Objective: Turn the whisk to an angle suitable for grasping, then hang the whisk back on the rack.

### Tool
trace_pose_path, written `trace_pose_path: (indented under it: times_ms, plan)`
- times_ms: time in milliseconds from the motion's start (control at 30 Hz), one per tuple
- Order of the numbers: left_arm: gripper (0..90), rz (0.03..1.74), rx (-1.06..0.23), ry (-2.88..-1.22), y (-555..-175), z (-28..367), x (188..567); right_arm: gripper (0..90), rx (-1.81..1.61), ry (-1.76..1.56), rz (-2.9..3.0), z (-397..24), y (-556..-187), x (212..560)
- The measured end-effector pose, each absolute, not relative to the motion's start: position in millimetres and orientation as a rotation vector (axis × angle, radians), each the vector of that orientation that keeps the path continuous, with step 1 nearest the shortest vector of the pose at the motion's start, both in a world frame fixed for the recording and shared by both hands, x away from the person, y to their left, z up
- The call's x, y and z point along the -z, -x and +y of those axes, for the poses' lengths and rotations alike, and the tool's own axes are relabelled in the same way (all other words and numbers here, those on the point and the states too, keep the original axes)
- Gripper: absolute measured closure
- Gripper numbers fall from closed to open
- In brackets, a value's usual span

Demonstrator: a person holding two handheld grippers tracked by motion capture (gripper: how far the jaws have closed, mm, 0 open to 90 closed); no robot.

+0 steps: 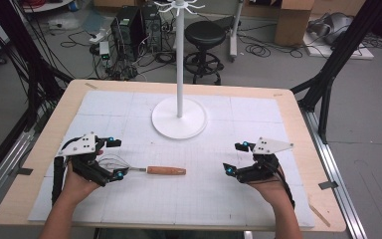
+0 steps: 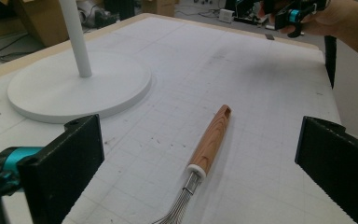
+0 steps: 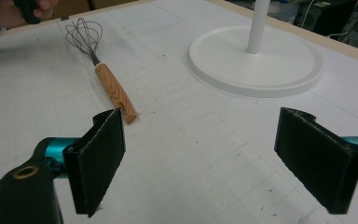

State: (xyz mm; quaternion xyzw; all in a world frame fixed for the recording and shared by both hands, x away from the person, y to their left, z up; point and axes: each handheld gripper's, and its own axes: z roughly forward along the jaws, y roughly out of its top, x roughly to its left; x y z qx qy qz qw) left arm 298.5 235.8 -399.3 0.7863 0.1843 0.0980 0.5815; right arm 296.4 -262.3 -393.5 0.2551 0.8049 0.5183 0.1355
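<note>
The whisk [image 1: 144, 170] lies flat on the mat [image 1: 219, 199], ungrasped; left gripper [image 1: 110, 158] straddles its wires, seemingly without contact, right gripper [image 1: 235, 158] spread, empty; pickup remains.

the whisk [image 1: 149, 170] lies flat on the mat [image 1: 204, 199] that covers the table [image 1: 298, 114], its wire head toward the left gripper [image 1: 113, 158] and its handle pointing to the right gripper [image 1: 234, 158]. the stand [image 1: 179, 119] is on the mat behind the whisk, near the middle. the two grippers are well apart, one at each side of the whisk.
</note>
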Motion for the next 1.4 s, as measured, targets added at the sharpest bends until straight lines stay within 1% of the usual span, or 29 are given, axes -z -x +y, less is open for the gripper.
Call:
trace_pose_path:
  times_ms: [200,567,800,967,1167,1400]
  plan:
    - [1.7,0.418,-0.229,-1.832,-298,237,398,13.9,-1.517,-0.799,2.295,-274,-294,396]
    - [1.7,0.412,-0.229,-1.834,-298,234,397,13.7,-1.514,-0.793,2.300,-272,-294,395]
    - [1.7,0.399,-0.225,-1.864,-296,225,395,13.7,-1.503,-0.772,2.297,-270,-292,393]
    - [1.7,0.372,-0.208,-1.891,-295,212,391,13.7,-1.501,-0.765,2.286,-272,-290,390]
    - [1.7,0.379,-0.169,-1.981,-307,191,389,13.7,-1.502,-0.764,2.282,-273,-290,389]
    - [1.7,0.384,-0.136,-2.163,-323,157,390,13.7,-1.502,-0.757,2.292,-271,-291,390]
